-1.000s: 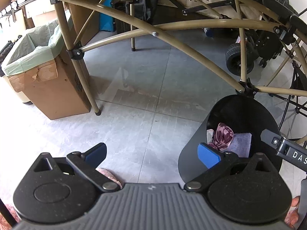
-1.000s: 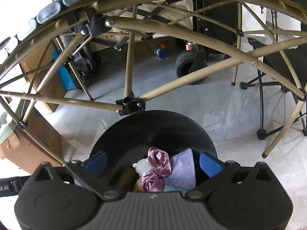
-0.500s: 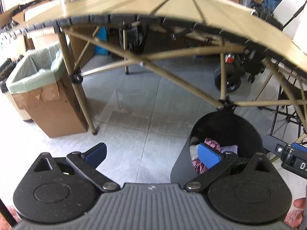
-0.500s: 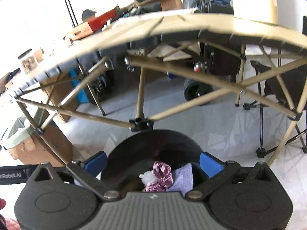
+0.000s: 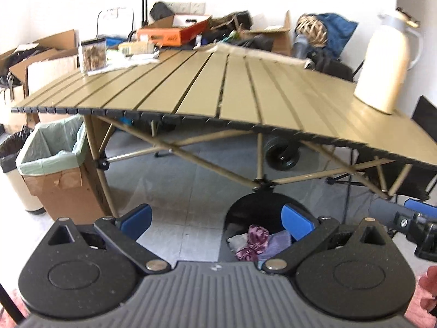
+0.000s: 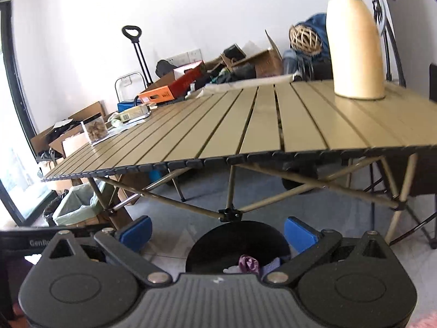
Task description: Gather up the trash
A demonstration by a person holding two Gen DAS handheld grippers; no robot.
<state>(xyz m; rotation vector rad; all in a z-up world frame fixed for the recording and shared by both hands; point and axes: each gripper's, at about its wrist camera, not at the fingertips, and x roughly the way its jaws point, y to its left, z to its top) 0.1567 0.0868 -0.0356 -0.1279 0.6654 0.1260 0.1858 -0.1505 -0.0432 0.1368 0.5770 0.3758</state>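
Left claw (image 5: 217, 220) spread wide, blue pads (image 5: 136, 216) well apart, nothing between them. Right claw (image 6: 217, 232) likewise gaping and empty. Just below and ahead of both, on the grey floor under the bench edge: round black plastic trash bin (image 6: 218, 239), mouth up. Inside it, crumpled shiny purple wrapper (image 5: 255, 236), pale lilac cloth-like scrap (image 5: 277, 243) touching it, whitish wad (image 5: 236, 242) alongside. Bin centred between the right claw's fingers, offset toward the left claw's right finger; right claw judged the nearer.

Farther out and above: olive slatted folding bench (image 6: 273, 125) on crossed tan legs. On its far left part, clear square jar of brown bits (image 5: 92, 54), flat pale packet (image 5: 136, 46) and white paper beside it. On the right part, tall cream thermos jug (image 6: 355, 43), upright. Middle slats bare.

Left of the left claw, beside the bench leg: cardboard box lined with a pale green bag (image 5: 54, 164).

Likely next: reach up and forward-left over the bench edge for leftover litter; no loose trash plainly visible near the claws, so target uncertain.
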